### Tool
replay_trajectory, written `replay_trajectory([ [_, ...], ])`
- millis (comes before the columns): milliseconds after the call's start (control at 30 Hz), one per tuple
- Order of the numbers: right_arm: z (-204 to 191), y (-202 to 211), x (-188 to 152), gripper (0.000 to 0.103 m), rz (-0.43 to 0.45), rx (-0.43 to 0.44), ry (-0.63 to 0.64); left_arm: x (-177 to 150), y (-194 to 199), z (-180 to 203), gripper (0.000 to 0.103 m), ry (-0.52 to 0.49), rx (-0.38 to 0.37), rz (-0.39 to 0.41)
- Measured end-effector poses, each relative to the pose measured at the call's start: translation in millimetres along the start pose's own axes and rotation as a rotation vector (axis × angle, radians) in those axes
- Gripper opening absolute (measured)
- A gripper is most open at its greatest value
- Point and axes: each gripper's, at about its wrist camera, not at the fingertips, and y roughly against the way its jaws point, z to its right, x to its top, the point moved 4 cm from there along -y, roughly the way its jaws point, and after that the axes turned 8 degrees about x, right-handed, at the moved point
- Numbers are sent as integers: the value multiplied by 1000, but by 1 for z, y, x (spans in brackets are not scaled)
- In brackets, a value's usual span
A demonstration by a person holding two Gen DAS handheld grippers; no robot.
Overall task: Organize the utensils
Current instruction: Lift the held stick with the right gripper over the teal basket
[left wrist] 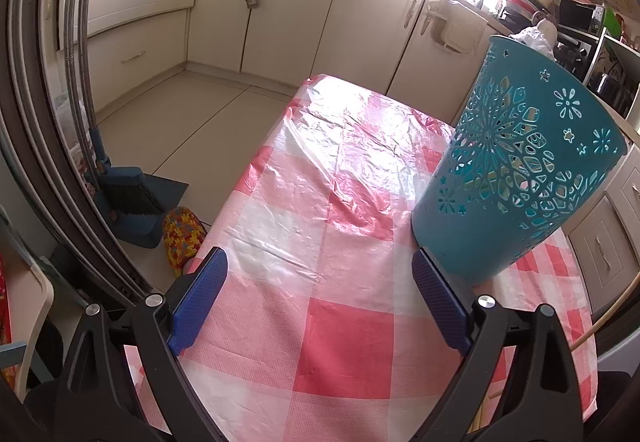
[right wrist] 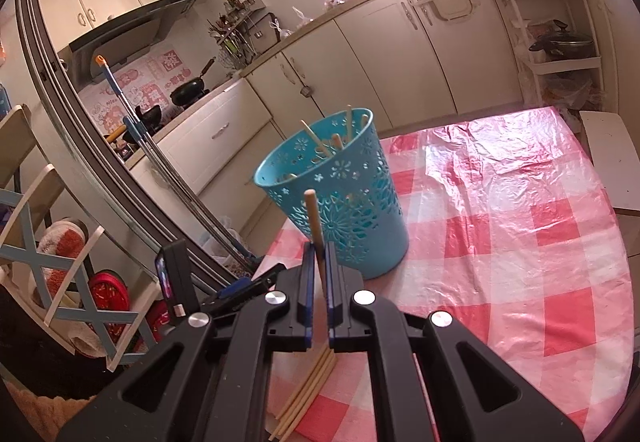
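A teal perforated basket [right wrist: 340, 194] stands on the table with the red-and-white checked cloth [right wrist: 500, 234] and holds several wooden chopsticks [right wrist: 320, 140]. My right gripper [right wrist: 319, 252] is shut on one wooden chopstick [right wrist: 314, 220], held upright just in front of the basket. More chopsticks [right wrist: 308, 390] lie in a bundle on the cloth under that gripper. My left gripper [left wrist: 320, 262] is open and empty above the cloth [left wrist: 328, 202], with the basket [left wrist: 516, 170] just beyond its right finger. A chopstick [left wrist: 604, 318] lies at the right edge.
Cream kitchen cabinets [left wrist: 280, 10] run along the far walls. A broom and dustpan [left wrist: 132, 202] lean by the door frame left of the table. A chair [right wrist: 36, 202] stands at the left in the right wrist view. A shelf rack with a pot [right wrist: 560, 46] stands beyond the table.
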Motion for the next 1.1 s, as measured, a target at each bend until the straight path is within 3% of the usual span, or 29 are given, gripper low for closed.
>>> replay_trajectory([
  [367, -34, 14, 22, 6, 61, 93, 24, 0, -1, -1, 90, 9, -2, -2],
  [1100, -47, 13, 38, 6, 88, 190, -11, 0, -1, -1, 90, 9, -3, -2],
])
